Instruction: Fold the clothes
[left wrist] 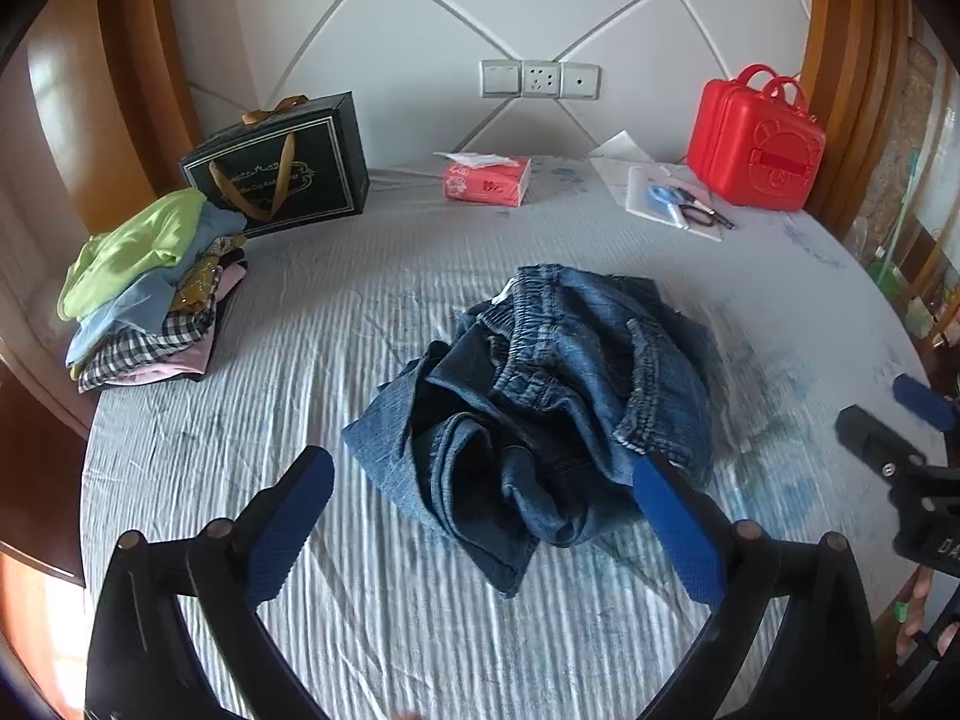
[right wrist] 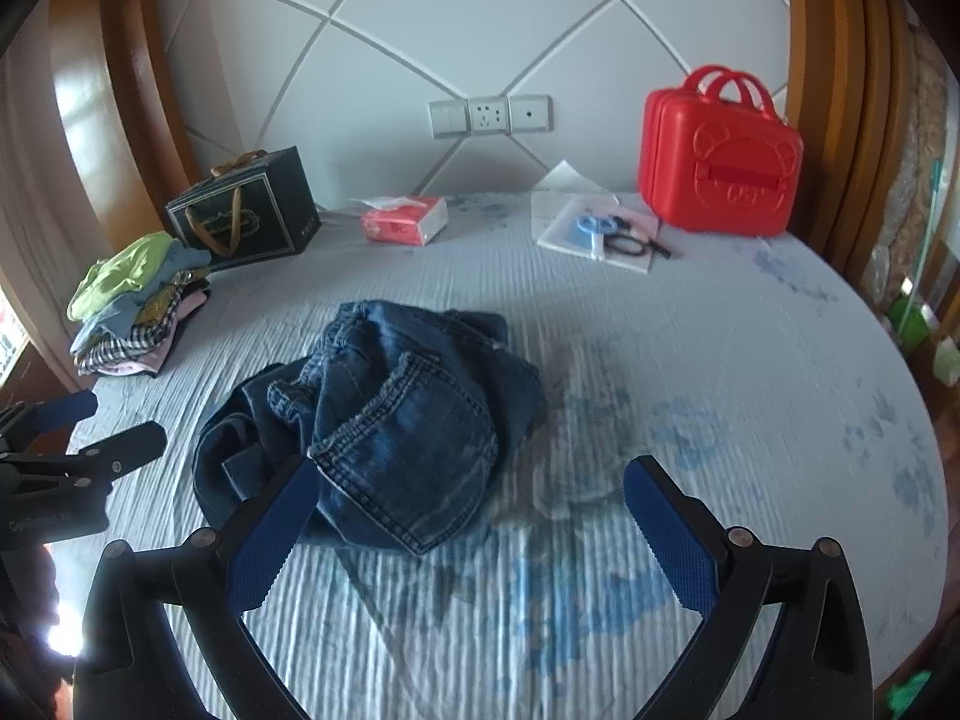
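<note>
Jeans (left wrist: 540,402) crumpled, waistband toward headboard (left wrist: 420,30).

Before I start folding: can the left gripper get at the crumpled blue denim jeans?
Probably yes: the left gripper is open, the crumpled blue denim jeans lie just ahead, nothing between.

Round bed (left wrist: 384,612) under a ribbed pale-blue sheet, loaded all around.

Crumpled jeans (left wrist: 540,408) heaped mid-bed; stack of folded clothes (left wrist: 144,294) at the left edge, dark gift bag (left wrist: 282,165) just behind; red tissue pack (left wrist: 486,180) by the headboard; papers with scissors (left wrist: 672,198) beside a red case (left wrist: 756,138) far right.
</note>
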Tool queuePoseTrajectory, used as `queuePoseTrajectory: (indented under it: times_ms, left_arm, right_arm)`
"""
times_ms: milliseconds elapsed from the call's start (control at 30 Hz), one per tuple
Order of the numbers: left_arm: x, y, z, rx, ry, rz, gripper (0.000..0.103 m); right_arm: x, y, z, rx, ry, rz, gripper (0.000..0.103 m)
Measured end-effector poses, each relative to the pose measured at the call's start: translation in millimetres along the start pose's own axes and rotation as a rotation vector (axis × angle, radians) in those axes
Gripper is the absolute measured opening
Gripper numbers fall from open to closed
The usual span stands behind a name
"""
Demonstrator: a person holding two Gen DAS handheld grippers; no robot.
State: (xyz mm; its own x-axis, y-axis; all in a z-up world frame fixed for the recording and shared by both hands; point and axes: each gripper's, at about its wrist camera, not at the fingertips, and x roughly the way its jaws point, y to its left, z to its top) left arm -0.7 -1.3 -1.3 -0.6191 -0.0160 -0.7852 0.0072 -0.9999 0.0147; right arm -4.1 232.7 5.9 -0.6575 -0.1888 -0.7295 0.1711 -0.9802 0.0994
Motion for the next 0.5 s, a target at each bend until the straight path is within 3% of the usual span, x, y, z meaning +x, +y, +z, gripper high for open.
queuePoseTrajectory:
  times_ms: [500]
  left_arm:
    - [13.5, 10.7, -2.9, -0.025, 0.090, 0.021, 0.102]
  right_arm:
    - [12.2, 11.3, 1.2, -0.029, 0.045, 0.016, 0.103]
